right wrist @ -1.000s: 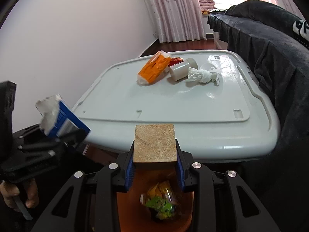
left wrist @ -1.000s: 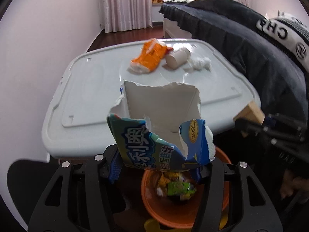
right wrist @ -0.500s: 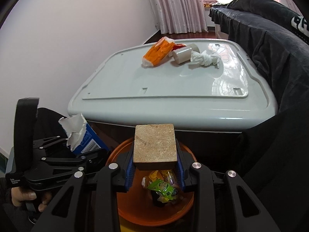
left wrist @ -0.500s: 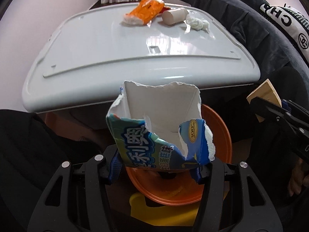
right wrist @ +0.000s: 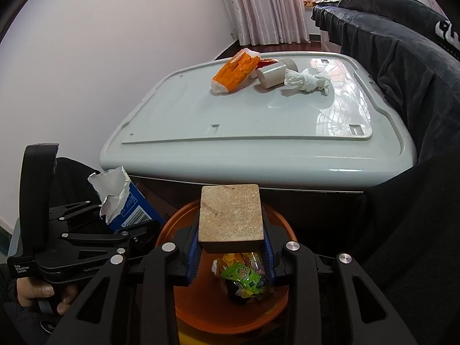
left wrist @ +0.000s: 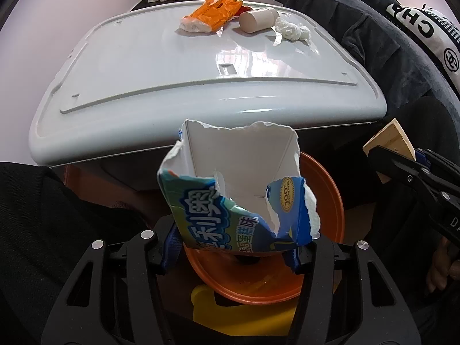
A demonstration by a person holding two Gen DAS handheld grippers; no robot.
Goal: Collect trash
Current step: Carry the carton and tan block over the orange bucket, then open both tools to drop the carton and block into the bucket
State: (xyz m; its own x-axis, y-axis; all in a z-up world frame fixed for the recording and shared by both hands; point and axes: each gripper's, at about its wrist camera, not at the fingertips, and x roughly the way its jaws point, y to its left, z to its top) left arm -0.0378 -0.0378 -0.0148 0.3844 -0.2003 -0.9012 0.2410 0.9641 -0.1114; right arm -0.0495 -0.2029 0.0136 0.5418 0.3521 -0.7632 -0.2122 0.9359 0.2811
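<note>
You hold both loads over the orange bin (right wrist: 230, 310), which sits low in the centre of each wrist view, below the near edge of the pale grey worktop (right wrist: 201, 120). Your left tongs (left wrist: 233, 247) are clamped on a torn blue carton (left wrist: 230, 189), its ragged open mouth turned up toward the top of the frame and its base pinched between the blue pads. In the left wrist view the carton stands directly in front of the bin's rim, so the bin lies just beyond and beneath it. Your right tongs (right wrist: 231, 256) are clamped on a tan block (right wrist: 231, 215), held flat side up, with the bin's mouth and the bright green wrapper (right wrist: 244, 279) inside it showing right under the block.

The relation that matters is vertical: each piece hangs above the bin opening, the block nearer its centre, the carton toward its left rim as the right wrist view shows it. By that reading, a release would likely put the block in; the carton, tall and light, may tip on the rim, so it probably wants a nudge inward first.

Still waiting at the far end of the worktop, toward the top of both frames: an orange packet (right wrist: 235, 72), a beige cylinder (right wrist: 273, 74) on its side, and a twisted white tissue (right wrist: 307, 80), lying close together in a row.
</note>
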